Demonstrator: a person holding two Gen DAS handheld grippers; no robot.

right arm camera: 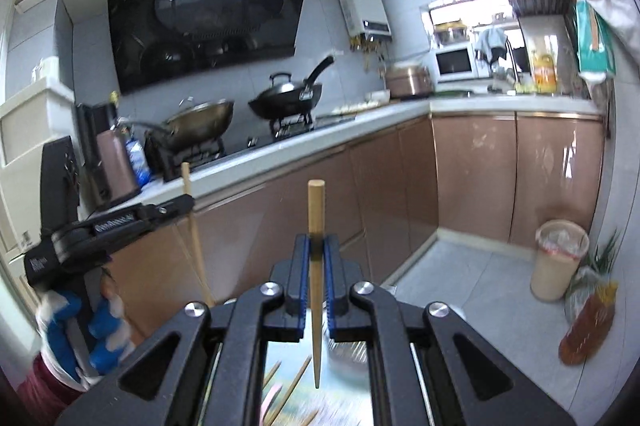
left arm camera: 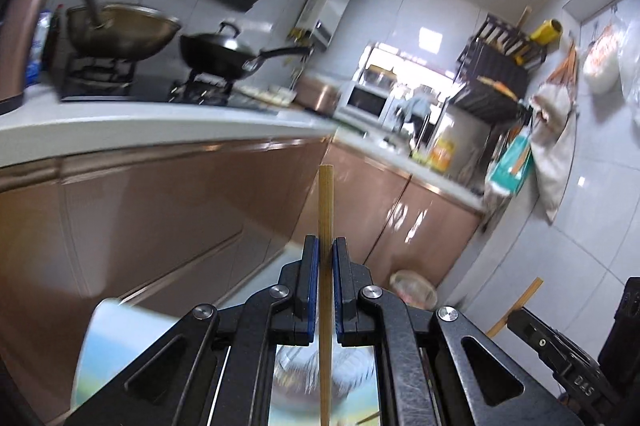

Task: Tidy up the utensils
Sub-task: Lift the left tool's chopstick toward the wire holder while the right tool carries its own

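My left gripper (left arm camera: 326,250) is shut on a pale wooden chopstick (left arm camera: 325,209) that stands upright between its blue pads. My right gripper (right arm camera: 316,246) is shut on a second, browner chopstick (right arm camera: 315,209), upright with its thin tip pointing down. Each gripper shows in the other's view: the right one with its chopstick at the lower right (left arm camera: 560,342), the left one with its chopstick at the left (right arm camera: 120,222). Below both grippers, blurred, lie more chopsticks (right arm camera: 290,390) and a metal container (left arm camera: 312,382) on a patterned surface.
A kitchen counter (right arm camera: 304,141) runs ahead with a steel wok (right arm camera: 200,123) and a black wok (right arm camera: 286,101) on the stove. Brown cabinets (right arm camera: 472,177) stand below. A bin (right arm camera: 558,260) and bags stand on the tiled floor at right. A microwave (right arm camera: 454,63) sits in the far corner.
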